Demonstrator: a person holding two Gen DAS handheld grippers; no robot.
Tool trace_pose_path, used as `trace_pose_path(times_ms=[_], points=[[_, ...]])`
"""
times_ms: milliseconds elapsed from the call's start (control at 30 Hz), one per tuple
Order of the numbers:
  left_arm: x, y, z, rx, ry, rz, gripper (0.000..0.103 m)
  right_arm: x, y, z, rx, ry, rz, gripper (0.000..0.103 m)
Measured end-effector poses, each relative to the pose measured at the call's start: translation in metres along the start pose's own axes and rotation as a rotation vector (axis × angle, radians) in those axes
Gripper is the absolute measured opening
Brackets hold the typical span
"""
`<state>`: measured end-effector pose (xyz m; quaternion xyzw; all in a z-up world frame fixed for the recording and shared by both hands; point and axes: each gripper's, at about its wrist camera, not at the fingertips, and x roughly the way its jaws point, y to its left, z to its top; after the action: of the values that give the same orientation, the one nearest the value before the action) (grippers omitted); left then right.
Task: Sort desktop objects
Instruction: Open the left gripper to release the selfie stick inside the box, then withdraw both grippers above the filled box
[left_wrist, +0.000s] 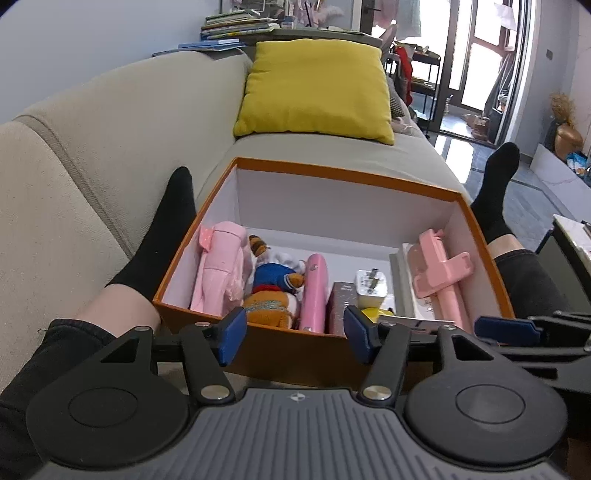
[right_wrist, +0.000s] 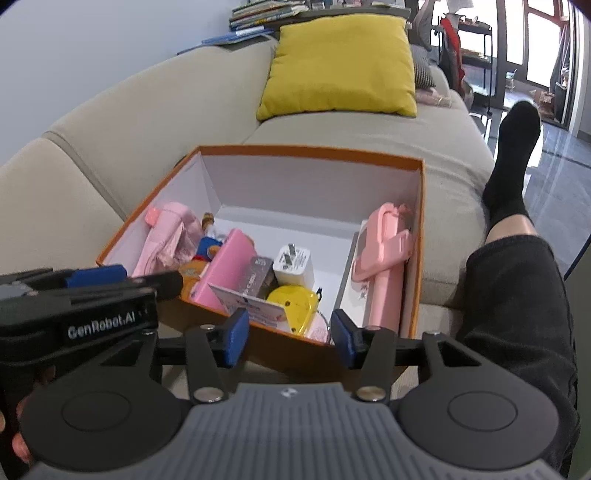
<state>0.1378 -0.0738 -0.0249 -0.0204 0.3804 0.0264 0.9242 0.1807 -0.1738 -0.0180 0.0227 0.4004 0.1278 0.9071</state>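
An orange box (left_wrist: 343, 173) with white inside walls sits on the sofa between a person's legs. It holds a pink cloth pouch (left_wrist: 221, 266), a plush toy (left_wrist: 273, 291), a pink case (left_wrist: 314, 291), a white charger (left_wrist: 371, 288), a yellow object (right_wrist: 293, 304), a card (right_wrist: 247, 302) and a pink phone holder (left_wrist: 443, 273). My left gripper (left_wrist: 295, 338) hangs open over the box's near wall, holding nothing. My right gripper (right_wrist: 290, 341) is open beside it, over the same wall (right_wrist: 291, 350), also holding nothing.
A yellow cushion (left_wrist: 314, 88) lies on the beige sofa (left_wrist: 110, 129) behind the box. Legs in black socks (left_wrist: 166, 236) flank the box on both sides. Books (left_wrist: 236, 26) are stacked behind the sofa back. Shiny floor (left_wrist: 461, 147) lies to the right.
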Motion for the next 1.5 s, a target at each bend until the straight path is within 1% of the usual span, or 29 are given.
trace_pose_path(times_ms=[33, 67, 100, 200, 400, 900, 1500], points=[[0.002, 0.000, -0.001, 0.002, 0.000, 0.001, 0.069, 0.001, -0.001, -0.001, 0.001, -0.003, -0.003, 0.054], [0.004, 0.000, -0.001, 0.004, 0.001, 0.000, 0.070, 0.002, -0.002, -0.002, 0.000, -0.006, -0.002, 0.058], [0.004, 0.000, -0.002, 0.008, -0.008, -0.002, 0.072, 0.004, -0.003, -0.002, 0.004, -0.006, 0.005, 0.058], [0.007, -0.003, -0.002, 0.028, -0.018, 0.011, 0.073, 0.005, -0.005, -0.002, 0.014, -0.008, 0.019, 0.059], [0.012, -0.008, -0.003, 0.064, -0.033, 0.039, 0.073, 0.006, -0.006, -0.003, 0.011, -0.013, 0.029, 0.059], [0.013, -0.008, -0.004, 0.049, -0.042, 0.051, 0.074, 0.005, -0.008, -0.003, 0.018, -0.015, 0.033, 0.059], [0.014, -0.008, -0.004, 0.056, -0.040, 0.050, 0.075, 0.005, -0.008, -0.004, 0.010, -0.015, 0.026, 0.059]])
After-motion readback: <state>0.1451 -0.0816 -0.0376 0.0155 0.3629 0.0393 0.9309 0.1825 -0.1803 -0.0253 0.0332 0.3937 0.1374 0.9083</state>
